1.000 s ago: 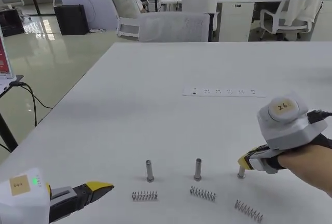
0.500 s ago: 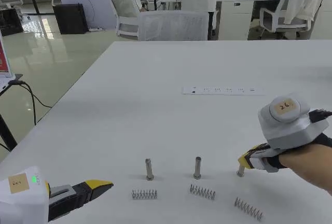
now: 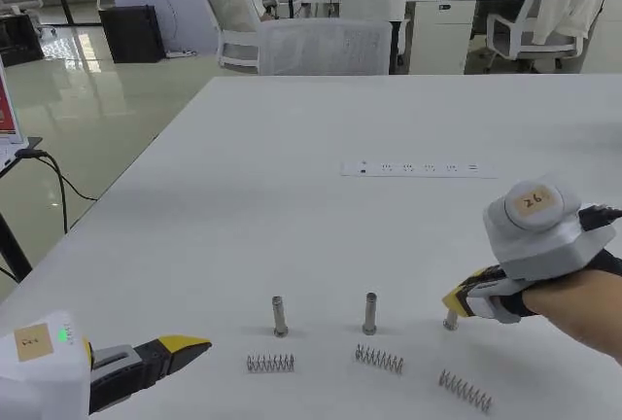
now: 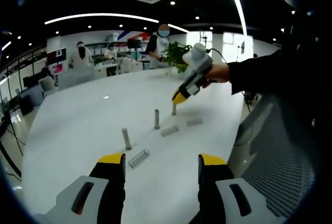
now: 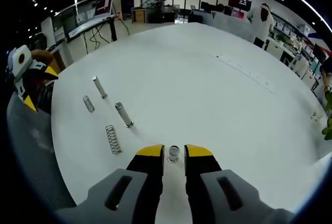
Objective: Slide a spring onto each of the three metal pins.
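Left gripper (image 3: 185, 347): low at the near left edge of the surface (image 3: 292, 196), yellow-tipped jaws spread wide with nothing between them, aimed toward the pins.
Left pin (image 3: 279, 316): smooth grey metal cylinder with a wider cap, standing upright, long axis vertical.
Left spring (image 3: 270, 364): thin wire coil lying flat just in front of the left pin, long axis running left to right.
Middle pin (image 3: 370, 313): same metal shape, upright, level with the left pin.
Middle spring (image 3: 379, 360): lying flat in front of it, its right end angled slightly nearer the person.
Right pin (image 3: 451, 320): upright, partly hidden by the gripper tips.
Right spring (image 3: 465, 392): flat, slanting down to the right, nearest the surface edge.
Right gripper (image 3: 455, 301): jaws drawn in close on either side of the right pin's top; in the right gripper view (image 5: 174, 151) thin gaps seem to show, so a firm grasp cannot be told.
Surface: plain matt white.
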Motion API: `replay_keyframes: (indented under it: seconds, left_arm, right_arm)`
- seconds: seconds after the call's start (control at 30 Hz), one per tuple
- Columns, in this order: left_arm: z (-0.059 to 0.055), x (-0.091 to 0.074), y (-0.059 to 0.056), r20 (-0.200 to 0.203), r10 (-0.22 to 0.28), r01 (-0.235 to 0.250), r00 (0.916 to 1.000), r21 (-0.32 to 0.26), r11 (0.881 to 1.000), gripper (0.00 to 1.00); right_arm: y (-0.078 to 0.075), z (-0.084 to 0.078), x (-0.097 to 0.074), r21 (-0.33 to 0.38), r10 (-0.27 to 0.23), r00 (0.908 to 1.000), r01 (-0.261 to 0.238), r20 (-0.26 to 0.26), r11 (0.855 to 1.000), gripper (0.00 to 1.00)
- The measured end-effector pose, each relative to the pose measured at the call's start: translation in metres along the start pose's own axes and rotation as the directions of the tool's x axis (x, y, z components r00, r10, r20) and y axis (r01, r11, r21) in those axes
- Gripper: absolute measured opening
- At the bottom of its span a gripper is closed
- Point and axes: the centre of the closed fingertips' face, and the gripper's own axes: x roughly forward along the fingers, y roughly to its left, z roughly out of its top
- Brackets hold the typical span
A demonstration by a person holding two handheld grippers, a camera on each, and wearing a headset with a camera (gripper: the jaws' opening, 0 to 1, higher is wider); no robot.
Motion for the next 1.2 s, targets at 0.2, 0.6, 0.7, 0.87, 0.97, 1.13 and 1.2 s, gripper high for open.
replay_keyframes:
  seconds: [0.2,0.6,0.7,0.87,0.97,1.13,1.2]
  left_arm:
    - [0.0,0.001,0.0,-0.001,0.0,0.0,1.0,0.0,1.0,0.51]
    - [0.001,0.001,0.0,0.002,-0.001,0.001,1.0,0.0,1.0,0.51]
    - [0.001,0.001,0.0,0.001,-0.002,0.002,1.0,0.0,1.0,0.51]
    - [0.001,0.002,0.0,0.001,-0.005,0.005,1.0,0.001,1.0,0.51]
    - [0.001,0.002,0.001,0.0,-0.006,0.006,1.0,0.001,1.0,0.51]
    - [0.0,0.003,0.0,-0.001,-0.01,0.01,1.0,0.0,1.0,0.51]
    - [0.0,0.003,0.0,-0.001,-0.011,0.011,0.9999,0.0,1.0,0.51]
  right_arm:
    - [-0.001,0.002,-0.003,-0.008,-0.003,1.0,0.003,0.006,1.0,0.15]
    - [-0.005,0.002,-0.01,-0.012,-0.014,0.9998,0.014,0.017,1.0,0.16]
    - [-0.005,0.001,-0.013,-0.014,-0.017,0.9997,0.017,0.019,1.0,0.17]
    - [-0.005,0.0,-0.018,-0.02,-0.02,0.9996,0.02,0.019,1.0,0.17]
    - [-0.004,-0.002,-0.019,-0.027,-0.02,0.9997,0.021,0.016,0.999,0.17]
    - [-0.001,-0.007,-0.022,-0.033,-0.016,0.9998,0.016,0.009,0.999,0.17]
    - [0.001,-0.009,-0.025,-0.035,-0.013,0.9999,0.013,0.007,0.999,0.17]
